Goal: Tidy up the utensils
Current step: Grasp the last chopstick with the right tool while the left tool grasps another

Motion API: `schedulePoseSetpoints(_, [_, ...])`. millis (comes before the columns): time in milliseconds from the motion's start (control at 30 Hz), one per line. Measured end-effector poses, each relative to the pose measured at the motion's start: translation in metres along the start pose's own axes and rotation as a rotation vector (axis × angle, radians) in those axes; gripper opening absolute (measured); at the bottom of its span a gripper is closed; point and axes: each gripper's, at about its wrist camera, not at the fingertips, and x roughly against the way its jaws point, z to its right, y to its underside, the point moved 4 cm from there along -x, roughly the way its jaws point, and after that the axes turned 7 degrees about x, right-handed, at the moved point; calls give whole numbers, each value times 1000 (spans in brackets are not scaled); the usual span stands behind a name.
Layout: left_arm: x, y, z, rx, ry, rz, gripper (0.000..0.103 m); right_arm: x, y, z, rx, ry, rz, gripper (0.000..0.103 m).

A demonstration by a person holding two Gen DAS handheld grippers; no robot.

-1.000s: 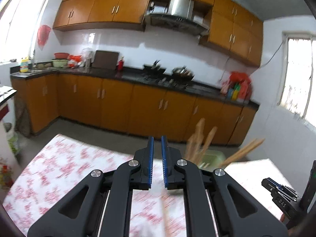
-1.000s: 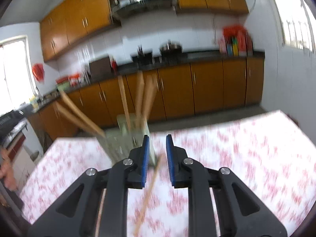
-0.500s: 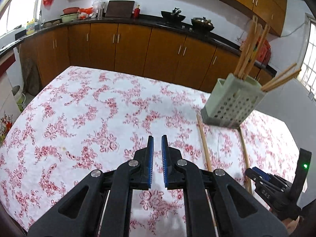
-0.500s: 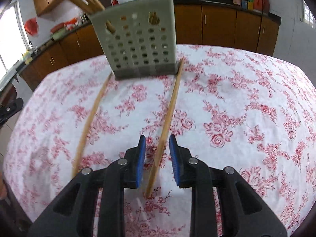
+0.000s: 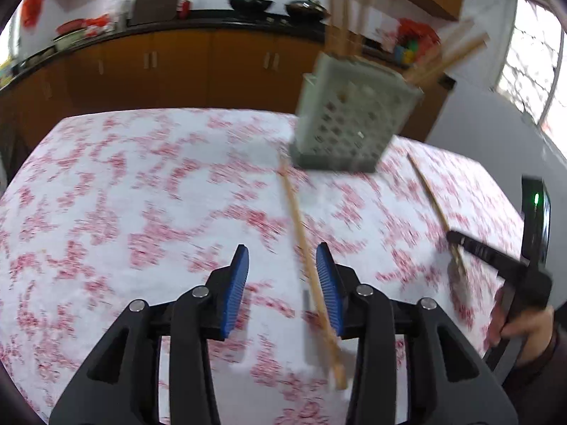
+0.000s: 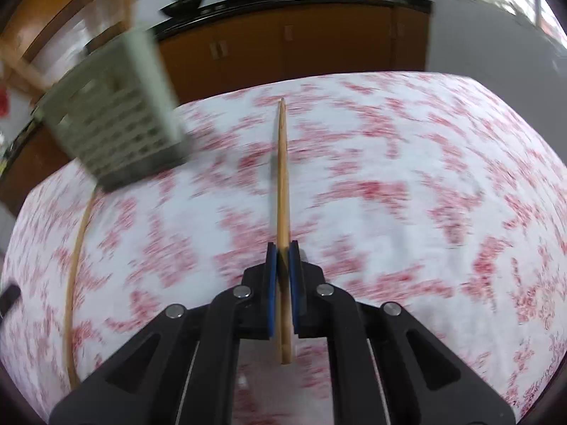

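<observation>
No text, label, brand or number can be read anywhere (motion blur smears most surfaces).

Open tablecloth [image 5: 141, 194] left of holder [image 5: 347, 120]

The left gripper [image 5: 282, 265] has its jaws opening over the flowered cloth [image 5: 141, 194]. A chopstick [image 5: 312, 276] lies between them, close against the right pad, untouched by the left. Ahead of the jaws stands the holder [image 5: 351, 120]. Far right, the right gripper [image 5: 457, 241] pinches a second chopstick [image 5: 430, 194].
</observation>
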Motion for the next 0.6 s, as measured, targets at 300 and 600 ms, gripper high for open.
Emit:
schedulePoseSetpoints(300, [-28,21,22,-65,-47,-85,41,5,4,3,31,-18,10,8])
schedulePoseSetpoints(600, [-41,5,-6,-35,-170,-71,8,2,4,-21,84,-91,0,8])
